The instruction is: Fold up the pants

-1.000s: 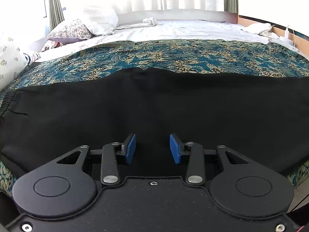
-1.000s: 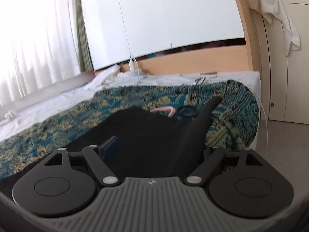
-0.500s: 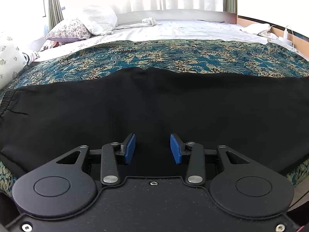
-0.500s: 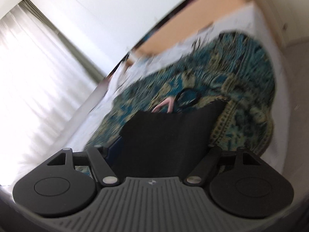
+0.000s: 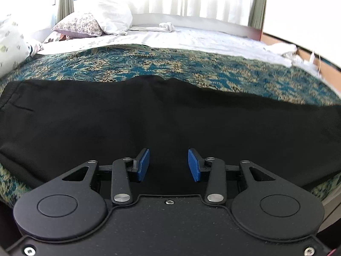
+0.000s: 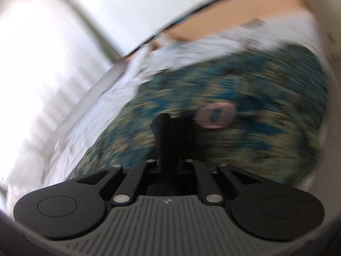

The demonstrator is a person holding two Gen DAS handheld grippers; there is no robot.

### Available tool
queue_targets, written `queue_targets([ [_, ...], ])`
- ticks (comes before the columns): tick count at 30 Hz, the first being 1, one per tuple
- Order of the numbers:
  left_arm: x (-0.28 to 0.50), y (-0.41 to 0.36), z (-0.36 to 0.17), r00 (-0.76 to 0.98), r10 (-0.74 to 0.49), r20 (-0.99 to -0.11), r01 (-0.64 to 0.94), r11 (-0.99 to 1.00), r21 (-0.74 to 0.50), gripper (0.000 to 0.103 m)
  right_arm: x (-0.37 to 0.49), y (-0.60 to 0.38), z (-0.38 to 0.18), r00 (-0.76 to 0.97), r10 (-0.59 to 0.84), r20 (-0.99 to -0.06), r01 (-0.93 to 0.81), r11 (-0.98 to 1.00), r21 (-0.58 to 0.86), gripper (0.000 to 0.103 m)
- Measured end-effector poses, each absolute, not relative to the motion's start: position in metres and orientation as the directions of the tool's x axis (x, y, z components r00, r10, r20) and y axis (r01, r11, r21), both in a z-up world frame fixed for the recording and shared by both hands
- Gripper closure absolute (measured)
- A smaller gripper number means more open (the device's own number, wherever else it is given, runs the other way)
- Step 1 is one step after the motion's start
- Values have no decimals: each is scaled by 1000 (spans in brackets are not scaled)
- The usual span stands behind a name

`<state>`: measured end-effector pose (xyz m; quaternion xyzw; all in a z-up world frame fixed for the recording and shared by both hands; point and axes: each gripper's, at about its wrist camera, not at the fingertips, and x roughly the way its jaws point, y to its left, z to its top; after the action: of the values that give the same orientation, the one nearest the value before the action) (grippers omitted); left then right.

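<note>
No legible writing on pants (image 5: 170, 115)

The pants (image 5: 170, 115) lie spread across the near edge of the bedspread (image 5: 191, 68); pillows (image 5: 96, 22) sit behind, far left.

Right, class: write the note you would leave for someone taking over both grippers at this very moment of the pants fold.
Left gripper: open, over the middle of the black pants, gripping nothing.
Right gripper: shut on a pinched end of the pants, lifted off the patterned bedspread; that view is motion-blurred.
Pants lie spread across the bedspread, along the bed's near edge.
Done: one end gripped.
Left: carry that end over to make the fold, then flatten. A blurred pink ring-shaped thing lies beyond the cloth; probably best avoided.
</note>
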<state>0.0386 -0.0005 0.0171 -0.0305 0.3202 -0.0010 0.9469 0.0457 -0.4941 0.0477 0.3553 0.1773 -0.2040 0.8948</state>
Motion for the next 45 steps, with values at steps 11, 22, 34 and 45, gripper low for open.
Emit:
queue_targets([
  [11,22,48,22,819,4,-573,-108,983,-147,64,102,-187,40,752,332,-570,-281,943,178,94],
  [22,21,67,20,824,-24,-566,-113,972,-206,64,44,-157,34,711,416,-567,-469,881,57,27],
  [34,36,-16,31,825,-197,-530,147,980,-136,60,4,-234,45,888,159,-432,-165,986,24,14],
  [45,53,-58,6,795,-94,-599,130,991,17,85,24,-262,22,882,-66,-467,45,997,-55,22],
])
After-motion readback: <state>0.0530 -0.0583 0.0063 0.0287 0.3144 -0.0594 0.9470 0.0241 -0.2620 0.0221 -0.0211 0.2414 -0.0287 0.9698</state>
